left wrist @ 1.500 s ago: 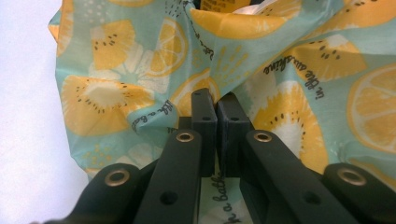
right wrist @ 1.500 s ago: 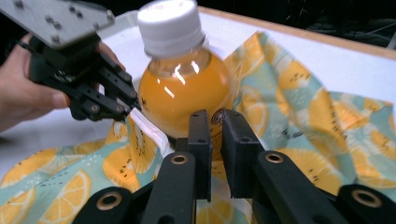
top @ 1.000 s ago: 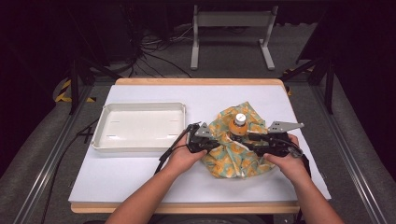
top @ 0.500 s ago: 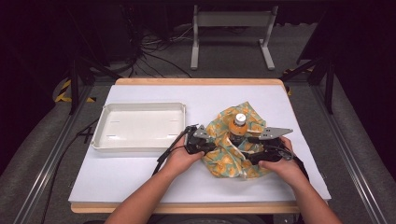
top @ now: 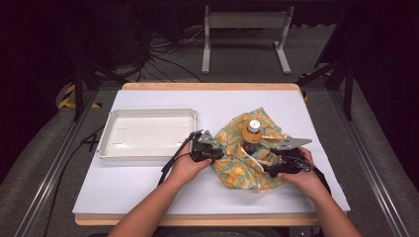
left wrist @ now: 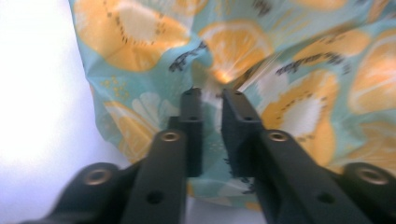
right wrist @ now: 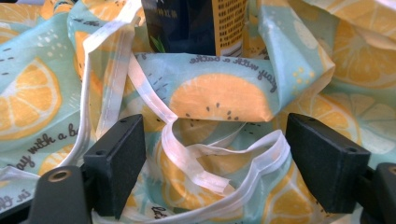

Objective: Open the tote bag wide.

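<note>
Since a second ago our right gripper (right wrist: 215,163) has sunk toward the cloth bag (top: 247,158) and its jaws have just been opening — wide now, white handle straps (right wrist: 187,154) between them, ungripped. Our left gripper (left wrist: 212,130), jaws just eased apart, stands nearly closed at the bag's edge, gap too slim to judge a pinch. One bottle (top: 253,132) sits inside the one bag on the tabletop (top: 148,182); one tray (top: 146,133) waits empty — unpacking looks barely begun.

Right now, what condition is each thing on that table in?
Fruit-print cloth bag: crumpled, lying open around the bottle.
Bottle: upright, capped.
White tray: empty.
Left gripper: jaws just eased apart, cloth between.
Right gripper: jaws just opened wide, over white straps.
</note>
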A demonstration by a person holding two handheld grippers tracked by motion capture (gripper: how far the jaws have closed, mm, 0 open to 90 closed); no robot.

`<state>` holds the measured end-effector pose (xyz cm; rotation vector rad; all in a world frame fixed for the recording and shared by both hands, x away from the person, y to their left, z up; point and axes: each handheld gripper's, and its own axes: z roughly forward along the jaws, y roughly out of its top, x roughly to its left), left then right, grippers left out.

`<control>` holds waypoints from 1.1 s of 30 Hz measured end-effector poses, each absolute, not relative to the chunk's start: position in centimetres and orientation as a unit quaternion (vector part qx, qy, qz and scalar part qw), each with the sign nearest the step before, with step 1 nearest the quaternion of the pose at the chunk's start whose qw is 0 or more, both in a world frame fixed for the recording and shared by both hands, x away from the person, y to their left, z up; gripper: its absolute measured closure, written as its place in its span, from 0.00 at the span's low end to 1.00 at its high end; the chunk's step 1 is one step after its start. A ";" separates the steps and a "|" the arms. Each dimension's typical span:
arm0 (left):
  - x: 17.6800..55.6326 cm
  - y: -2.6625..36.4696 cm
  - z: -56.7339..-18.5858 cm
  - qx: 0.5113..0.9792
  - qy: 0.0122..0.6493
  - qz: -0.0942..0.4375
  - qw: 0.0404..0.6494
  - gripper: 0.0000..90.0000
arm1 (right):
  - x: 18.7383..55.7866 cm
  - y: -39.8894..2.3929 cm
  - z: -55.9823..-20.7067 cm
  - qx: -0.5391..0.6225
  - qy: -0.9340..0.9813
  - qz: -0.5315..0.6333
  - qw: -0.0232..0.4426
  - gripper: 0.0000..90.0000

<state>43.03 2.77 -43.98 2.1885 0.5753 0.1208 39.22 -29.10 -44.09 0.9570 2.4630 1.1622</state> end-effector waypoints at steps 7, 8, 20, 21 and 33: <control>42.0 3.3 -41.7 0.856 0.224 0.060 0.462 0.26 | 39.3 -29.0 -44.0 0.329 0.845 0.401 0.128 0.24; 41.9 3.3 -41.3 0.850 0.226 0.059 0.472 0.23 | 39.3 -29.0 -44.0 0.328 0.845 0.403 0.128 0.24; 41.6 1.8 -37.9 0.827 0.201 0.070 0.520 0.17 | 39.1 -29.3 -43.5 0.324 0.839 0.416 0.135 0.24; 41.6 1.6 -37.6 0.826 0.199 0.071 0.522 0.17 | 39.1 -29.4 -43.4 0.325 0.837 0.418 0.135 0.24; 41.9 -1.0 -35.5 0.811 0.178 0.085 0.551 0.15 | 39.0 -29.7 -43.0 0.326 0.830 0.432 0.137 0.25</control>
